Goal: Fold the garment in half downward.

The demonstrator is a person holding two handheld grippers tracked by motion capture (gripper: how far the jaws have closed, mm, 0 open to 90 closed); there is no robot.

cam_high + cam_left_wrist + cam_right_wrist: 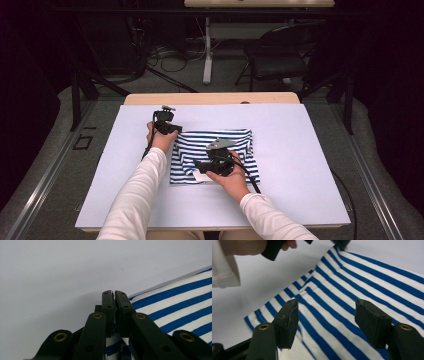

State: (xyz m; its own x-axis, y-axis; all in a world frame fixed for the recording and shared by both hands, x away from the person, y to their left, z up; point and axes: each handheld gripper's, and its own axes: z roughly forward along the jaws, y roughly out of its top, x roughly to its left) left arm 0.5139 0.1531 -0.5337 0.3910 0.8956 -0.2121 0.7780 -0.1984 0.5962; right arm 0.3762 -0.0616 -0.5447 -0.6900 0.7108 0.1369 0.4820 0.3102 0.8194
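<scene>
The left claw (114,293) is pinched shut on the far-left corner of the striped shirt (215,152), forearm stretched forward. The right claw (325,320) hangs spread wide over its middle. The blue-and-white shirt lies folded, rectangular, mid-surface (300,150).

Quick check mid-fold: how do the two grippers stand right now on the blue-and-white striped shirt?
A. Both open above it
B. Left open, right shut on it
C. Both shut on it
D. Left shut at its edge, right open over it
D: in the left gripper view the left gripper has its fingers pressed together at the edge of the blue-and-white striped shirt, with cloth between them, while the right gripper stands wide open over the stripes.
</scene>
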